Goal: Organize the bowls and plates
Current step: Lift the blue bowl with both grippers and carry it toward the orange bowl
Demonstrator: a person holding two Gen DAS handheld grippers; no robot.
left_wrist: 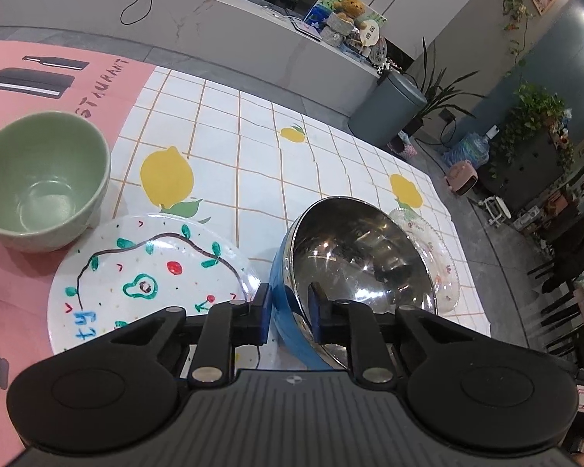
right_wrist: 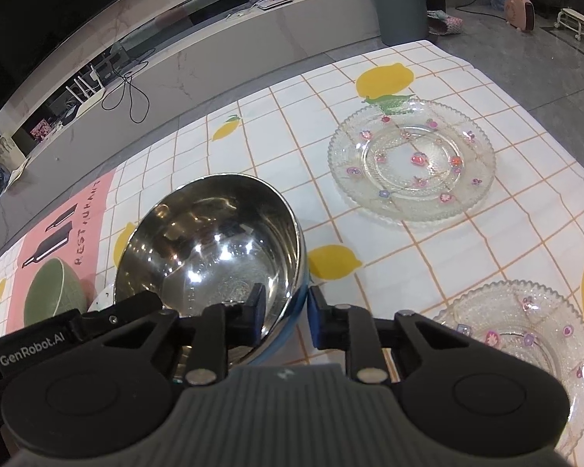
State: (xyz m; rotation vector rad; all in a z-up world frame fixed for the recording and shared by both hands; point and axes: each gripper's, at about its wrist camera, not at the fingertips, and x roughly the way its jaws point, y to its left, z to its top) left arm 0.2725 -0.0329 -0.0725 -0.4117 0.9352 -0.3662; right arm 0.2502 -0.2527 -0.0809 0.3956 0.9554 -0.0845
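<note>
Both grippers are on the same steel bowl [left_wrist: 364, 257], blue on the outside and mirror-bright inside, and it sits tipped on the lemon-print surface [left_wrist: 253, 148]. In the left wrist view the left gripper [left_wrist: 290, 307] straddles the bowl's near rim at about 6 o'clock, one blue pad [left_wrist: 264, 303] outside against the blue wall, the other inside the steel; the fingers are clamped on that rim. In the right wrist view the right gripper [right_wrist: 284, 309] does the same on the opposite side of the bowl [right_wrist: 214, 241], at its 5 o'clock edge: one pad [right_wrist: 257, 303] inside, one outside, fingers pinched on the rim.

Around it, from the left camera: a painted plate [left_wrist: 148, 276] with an avocado and cherries lies just beside the bowl at 9 o'clock, and a green ceramic bowl [left_wrist: 39, 183] stands upright at 10 o'clock of that plate, touching or nearly touching its edge, on the pink restaurant mat [left_wrist: 23, 70].

From the right camera: a clear glass plate [right_wrist: 412, 163] with small flower decals lies well apart at 2 o'clock of the steel bowl, and a second glass plate [right_wrist: 525, 334] sits near at 4 o'clock, partly behind the gripper body.
</note>
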